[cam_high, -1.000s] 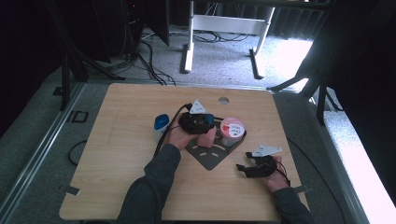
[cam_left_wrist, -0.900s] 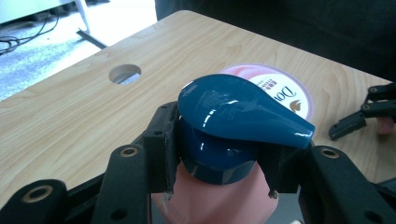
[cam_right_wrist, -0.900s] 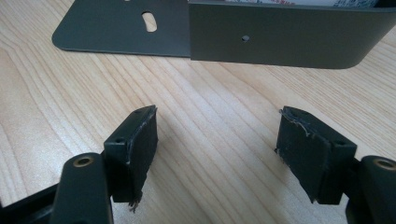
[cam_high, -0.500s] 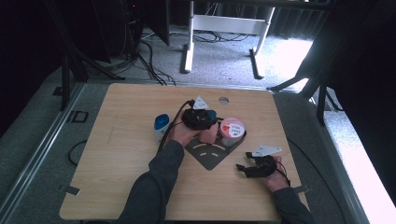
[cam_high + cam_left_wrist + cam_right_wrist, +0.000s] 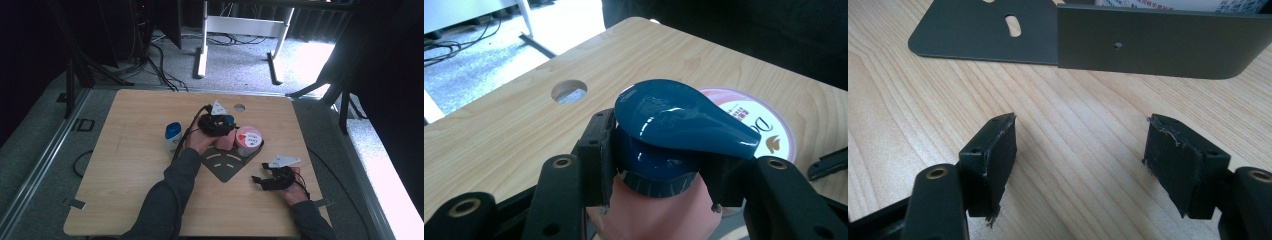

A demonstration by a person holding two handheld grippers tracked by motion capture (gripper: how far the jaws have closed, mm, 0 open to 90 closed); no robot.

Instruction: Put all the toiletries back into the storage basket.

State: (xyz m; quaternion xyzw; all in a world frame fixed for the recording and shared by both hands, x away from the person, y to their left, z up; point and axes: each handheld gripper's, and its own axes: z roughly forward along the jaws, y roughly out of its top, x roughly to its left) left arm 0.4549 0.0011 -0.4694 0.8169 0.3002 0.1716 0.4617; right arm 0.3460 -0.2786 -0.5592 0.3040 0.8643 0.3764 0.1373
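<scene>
My left gripper [image 5: 659, 167] is shut on the neck of a pink bottle [image 5: 649, 215], just under its glossy dark blue flip cap [image 5: 674, 117]. In the high view this left gripper [image 5: 223, 129] holds the pink bottle [image 5: 225, 143] upright at the far corner of a dark metal plate [image 5: 227, 162], beside a pink jar [image 5: 248, 141] with a white printed lid [image 5: 769, 130]. My right gripper [image 5: 270, 179] rests low near the table's right front, open. Its jaws stand wide apart over bare wood in the right gripper view [image 5: 1080, 150], facing the plate's upright wall [image 5: 1158, 45].
A small blue-and-white bottle [image 5: 173, 136] stands left of the left hand. A round hole [image 5: 239, 107] pierces the wooden table [image 5: 130, 170] near its far edge. Cables and a desk frame [image 5: 240, 25] lie on the floor beyond.
</scene>
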